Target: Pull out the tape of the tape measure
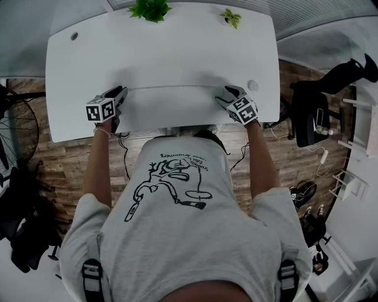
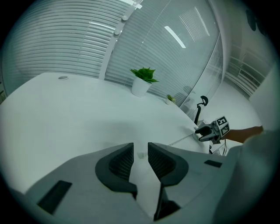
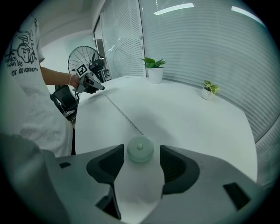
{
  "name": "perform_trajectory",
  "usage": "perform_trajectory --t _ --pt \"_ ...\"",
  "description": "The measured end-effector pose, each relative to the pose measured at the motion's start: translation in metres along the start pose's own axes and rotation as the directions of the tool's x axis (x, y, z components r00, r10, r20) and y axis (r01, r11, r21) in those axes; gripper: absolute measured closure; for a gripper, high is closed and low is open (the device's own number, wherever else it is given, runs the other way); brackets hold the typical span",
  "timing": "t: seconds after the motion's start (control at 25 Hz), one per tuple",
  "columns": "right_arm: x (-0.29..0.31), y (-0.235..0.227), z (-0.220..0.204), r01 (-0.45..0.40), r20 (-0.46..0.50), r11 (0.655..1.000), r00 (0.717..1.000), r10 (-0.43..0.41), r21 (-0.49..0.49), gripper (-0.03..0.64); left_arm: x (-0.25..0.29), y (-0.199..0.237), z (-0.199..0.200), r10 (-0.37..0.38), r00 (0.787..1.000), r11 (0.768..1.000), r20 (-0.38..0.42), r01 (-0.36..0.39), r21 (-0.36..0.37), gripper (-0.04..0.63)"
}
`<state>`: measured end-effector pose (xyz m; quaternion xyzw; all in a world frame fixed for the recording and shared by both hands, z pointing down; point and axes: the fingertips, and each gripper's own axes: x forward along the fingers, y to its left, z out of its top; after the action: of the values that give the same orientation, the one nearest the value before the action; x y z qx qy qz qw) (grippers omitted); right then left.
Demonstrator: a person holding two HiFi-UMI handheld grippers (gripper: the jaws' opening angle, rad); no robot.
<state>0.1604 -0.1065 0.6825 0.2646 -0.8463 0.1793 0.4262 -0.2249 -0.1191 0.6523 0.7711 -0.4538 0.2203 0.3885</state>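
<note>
The tape measure's round pale case (image 3: 140, 149) lies on the white table (image 1: 165, 53) between the jaws of my right gripper (image 1: 227, 91). There is a gap on each side of the case, so the pads do not press it and the gripper is open. The thin tape (image 3: 120, 113) runs out of the case across the table toward my left gripper (image 3: 94, 83). In the left gripper view the small end tab of the tape (image 2: 141, 155) rests on the table between the left gripper's open jaws, not pinched. From there the tape (image 2: 179, 140) leads off to the right gripper (image 2: 205, 131).
Two potted plants (image 1: 150, 9) (image 1: 231, 17) stand at the table's far edge. A black chair (image 1: 313, 112) is right of the table and a wheel-like frame (image 1: 15, 127) is to its left. Both grippers are over the table's near edge.
</note>
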Motion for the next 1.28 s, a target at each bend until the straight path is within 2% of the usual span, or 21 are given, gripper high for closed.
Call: perform_trajectory --t 0.28,0.56,0.88,1.28 --pt "-0.032 0.002 0.023 0.047 0.107 0.999 0.993 -0.049 0.023 0.391 -0.020 -0.028 0.013 -0.009 0.997 0.999 0.081 0.006 0.041 0.520" --pt "-0.079 0.015 0.071 0.096 0.262 0.993 0.959 -0.111 0.070 0.458 -0.043 -0.073 0.041 -0.064 0.977 0.994 0.203 0.045 0.099 0.546" --pt "-0.139 0.036 0.120 0.123 0.399 0.981 0.900 -0.175 0.152 0.529 -0.081 -0.138 0.083 -0.134 0.932 0.979 0.336 0.073 0.189 0.569" --pt "-0.201 0.061 0.169 0.163 0.503 0.959 0.824 -0.262 0.232 0.568 -0.130 -0.210 0.119 -0.194 0.871 0.958 0.452 0.070 0.277 0.575"
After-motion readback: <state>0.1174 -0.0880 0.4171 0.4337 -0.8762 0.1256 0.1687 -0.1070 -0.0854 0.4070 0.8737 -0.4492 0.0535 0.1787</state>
